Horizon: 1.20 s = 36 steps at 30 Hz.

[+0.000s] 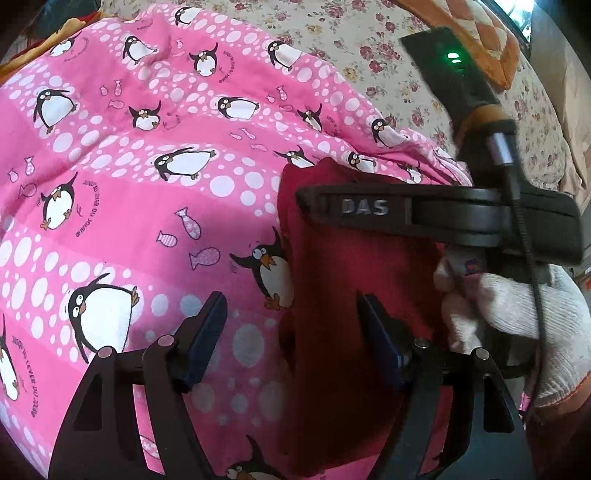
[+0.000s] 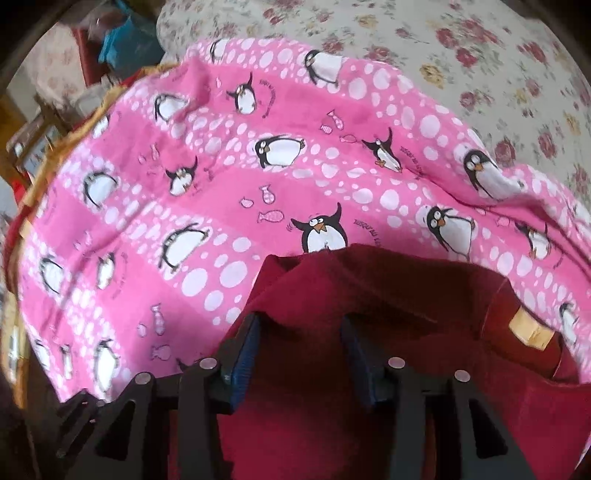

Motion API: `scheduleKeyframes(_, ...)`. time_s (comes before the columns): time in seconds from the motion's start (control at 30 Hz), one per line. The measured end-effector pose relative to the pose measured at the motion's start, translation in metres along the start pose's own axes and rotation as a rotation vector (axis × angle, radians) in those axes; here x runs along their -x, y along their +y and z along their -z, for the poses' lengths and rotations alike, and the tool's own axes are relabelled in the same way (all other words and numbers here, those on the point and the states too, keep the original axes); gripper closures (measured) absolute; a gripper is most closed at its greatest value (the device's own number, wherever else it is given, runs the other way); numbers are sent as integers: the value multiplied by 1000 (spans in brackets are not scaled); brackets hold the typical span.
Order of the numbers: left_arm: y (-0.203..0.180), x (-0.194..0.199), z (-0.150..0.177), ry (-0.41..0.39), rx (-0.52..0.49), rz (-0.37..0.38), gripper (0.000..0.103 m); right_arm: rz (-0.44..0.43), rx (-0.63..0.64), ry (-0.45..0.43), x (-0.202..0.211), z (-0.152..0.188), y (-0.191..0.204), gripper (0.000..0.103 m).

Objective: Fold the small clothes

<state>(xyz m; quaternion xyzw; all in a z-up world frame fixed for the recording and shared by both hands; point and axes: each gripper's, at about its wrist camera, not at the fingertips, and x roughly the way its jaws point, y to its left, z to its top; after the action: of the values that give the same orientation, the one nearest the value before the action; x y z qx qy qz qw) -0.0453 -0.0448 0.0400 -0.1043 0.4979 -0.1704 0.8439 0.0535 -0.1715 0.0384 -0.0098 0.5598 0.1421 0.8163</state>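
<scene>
A dark red garment (image 1: 351,280) lies folded on a pink penguin-print blanket (image 1: 147,206). My left gripper (image 1: 291,328) hovers open over the garment's left edge, with one finger above the blanket and the other above the red cloth. In the left wrist view the right gripper (image 1: 424,214) reaches across the garment's far end, held by a hand in a white glove (image 1: 535,325). In the right wrist view my right gripper (image 2: 301,343) stands open above the red garment (image 2: 388,295). The cloth lies flat below the pads with nothing pinched. A tan label (image 2: 528,328) shows at the garment's right side.
The pink blanket (image 2: 184,184) covers a bed with a cream floral sheet (image 2: 480,55) beyond it. An orange patterned cushion (image 1: 480,33) lies at the far right. Cluttered shelves and a blue item (image 2: 125,40) stand off the bed's left side.
</scene>
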Motion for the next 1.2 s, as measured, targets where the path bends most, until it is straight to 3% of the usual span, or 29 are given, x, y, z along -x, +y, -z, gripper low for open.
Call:
scheduleKeyframes(0.1,1,-1,0,0,8,0,27,22,-12,-1,-6,-3,-4,41)
scheduleKeyframes(0.27,1,-2,-1,3,2,1,25,-5,-53,-28,3,-2,-11,40)
scheduleKeyframes(0.4,1,-4,-1,7,10,2,24,-82,-46,-51,14,0,-2,40)
scheduleKeyframes(0.53,3,-6,-1,5,15,6,24,48,84,24,-9,-2,23,36)
scheduleKeyframes(0.63,6,-7,-2,8,31,24,22,58,107,3,-15,-1,24,32)
scheduleKeyframes(0.87,3,-13,-5,-2,46,40,18,-97,80,-95,11,5,-7,68)
scheduleKeyframes(0.93,0,-16,-6,-7,48,53,19,-117,68,-119,19,7,-14,72)
scheduleKeyframes(1.0,-4,-18,-8,1,45,113,20,-147,35,-137,26,8,-23,75)
scheduleKeyframes(1.07,-8,-19,-9,14,46,181,46,-162,11,-150,33,12,-29,76)
scheduleKeyframes(1.13,-14,-14,-8,-3,32,204,47,-182,-14,-149,36,15,-37,76)
scheduleKeyframes(1.2,-19,-5,-9,-39,4,214,57,-207,-54,-145,40,19,-47,76)
